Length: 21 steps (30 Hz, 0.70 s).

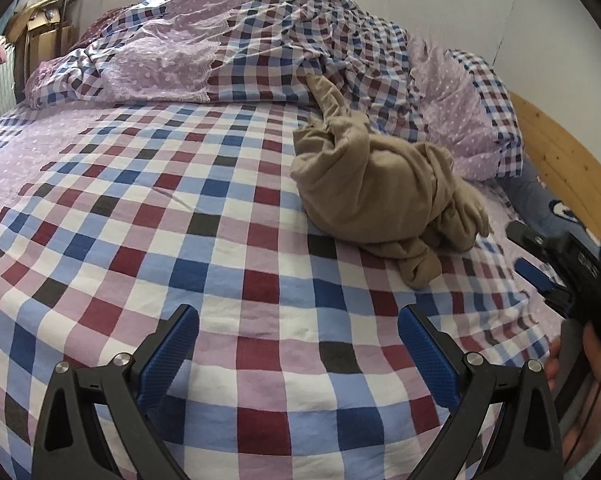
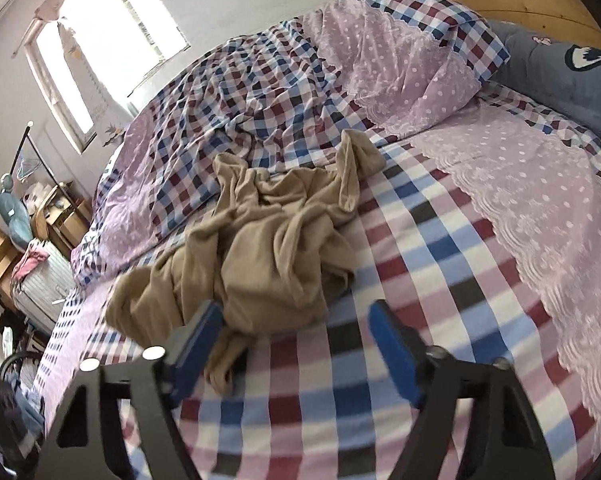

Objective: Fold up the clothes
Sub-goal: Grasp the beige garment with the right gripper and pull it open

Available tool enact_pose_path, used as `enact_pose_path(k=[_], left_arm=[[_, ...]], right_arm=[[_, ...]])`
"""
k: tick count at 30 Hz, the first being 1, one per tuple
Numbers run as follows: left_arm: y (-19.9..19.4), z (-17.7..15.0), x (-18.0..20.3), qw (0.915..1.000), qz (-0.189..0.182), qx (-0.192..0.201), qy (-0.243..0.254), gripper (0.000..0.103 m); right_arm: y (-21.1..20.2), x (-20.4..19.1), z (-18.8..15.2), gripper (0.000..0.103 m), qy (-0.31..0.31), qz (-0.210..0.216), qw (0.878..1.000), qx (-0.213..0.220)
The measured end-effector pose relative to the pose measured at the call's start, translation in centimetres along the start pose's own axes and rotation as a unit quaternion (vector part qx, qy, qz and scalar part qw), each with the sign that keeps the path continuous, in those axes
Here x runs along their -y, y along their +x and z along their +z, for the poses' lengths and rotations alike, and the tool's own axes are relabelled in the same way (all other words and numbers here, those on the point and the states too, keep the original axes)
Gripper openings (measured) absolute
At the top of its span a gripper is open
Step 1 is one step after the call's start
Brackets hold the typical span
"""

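both claws have their fingers spread apart, gripping nothing. the crumpled tan garment (image 1: 384,196) (image 2: 260,256) lies on the checked bedsheet (image 1: 180,240) (image 2: 440,280), ahead-right of the left gripper (image 1: 298,344) and just ahead of the right gripper (image 2: 296,344), whose left finger is near its hem.

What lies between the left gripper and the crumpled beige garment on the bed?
Only bare checked bedsheet lies between the open left gripper and the beige garment. The left wrist view shows this.
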<state>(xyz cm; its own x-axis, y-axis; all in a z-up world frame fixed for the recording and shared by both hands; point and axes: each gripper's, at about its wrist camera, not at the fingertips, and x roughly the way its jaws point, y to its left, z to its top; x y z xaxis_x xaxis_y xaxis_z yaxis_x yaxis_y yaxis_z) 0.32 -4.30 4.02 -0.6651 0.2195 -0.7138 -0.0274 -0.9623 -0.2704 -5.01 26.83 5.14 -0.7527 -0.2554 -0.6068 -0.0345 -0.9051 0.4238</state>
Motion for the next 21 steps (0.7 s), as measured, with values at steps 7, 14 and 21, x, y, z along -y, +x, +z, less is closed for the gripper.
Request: enact_pose_path(k=[7, 14, 21], left_arm=[[0.0, 0.3, -0.3, 0.9999, -0.012, -0.002, -0.012, 0.101], [0.1, 0.3, -0.5, 0.9996, -0.020, -0.006, -0.020, 0.101], [-0.2, 0.5, -0.8, 0.9993, -0.025, -0.002, -0.027, 0.101]], right_arm=[[3.5, -1.4, 1.4, 0.048, -0.018, -0.015, 0.999, -0.025], [1.6, -2.1, 2.3, 0.005, -0.028, -0.025, 0.999, 0.018], [-4.8, -0.6, 2.3, 0.003, 0.000, -0.026, 0.996, 0.082]])
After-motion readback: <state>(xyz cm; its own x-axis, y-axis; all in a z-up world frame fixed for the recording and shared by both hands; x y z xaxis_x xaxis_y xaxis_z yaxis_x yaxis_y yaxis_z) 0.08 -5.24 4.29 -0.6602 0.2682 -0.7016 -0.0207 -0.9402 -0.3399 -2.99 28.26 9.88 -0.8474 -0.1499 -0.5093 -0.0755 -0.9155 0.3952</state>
